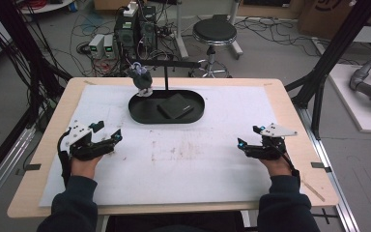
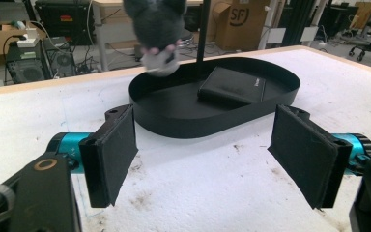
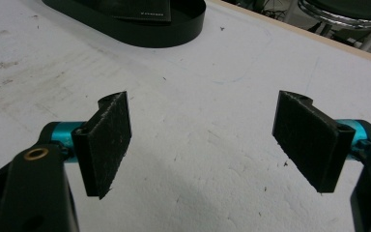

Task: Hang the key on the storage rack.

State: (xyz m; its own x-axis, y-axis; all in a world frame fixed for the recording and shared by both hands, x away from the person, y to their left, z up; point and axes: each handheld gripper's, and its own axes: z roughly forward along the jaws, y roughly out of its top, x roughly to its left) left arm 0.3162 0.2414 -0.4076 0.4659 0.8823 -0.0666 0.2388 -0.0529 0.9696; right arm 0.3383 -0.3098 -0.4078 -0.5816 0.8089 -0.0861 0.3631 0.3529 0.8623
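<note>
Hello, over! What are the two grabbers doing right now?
Left gripper and right gripper: jaws open, empty, on the white mat. Black wallet lying in oval tray. Nothing in between.

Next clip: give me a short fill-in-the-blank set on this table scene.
1. The black wallet lies inside the oval black ____.
2. The grey plush toy hangs over the tray's ____ end in the high view.
3. Both the left gripper and the right gripper have their jaws ____.

Missing words: tray; left; open

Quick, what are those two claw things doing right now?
Left gripper: open, holding nothing.
Right gripper: open, holding nothing.
</note>
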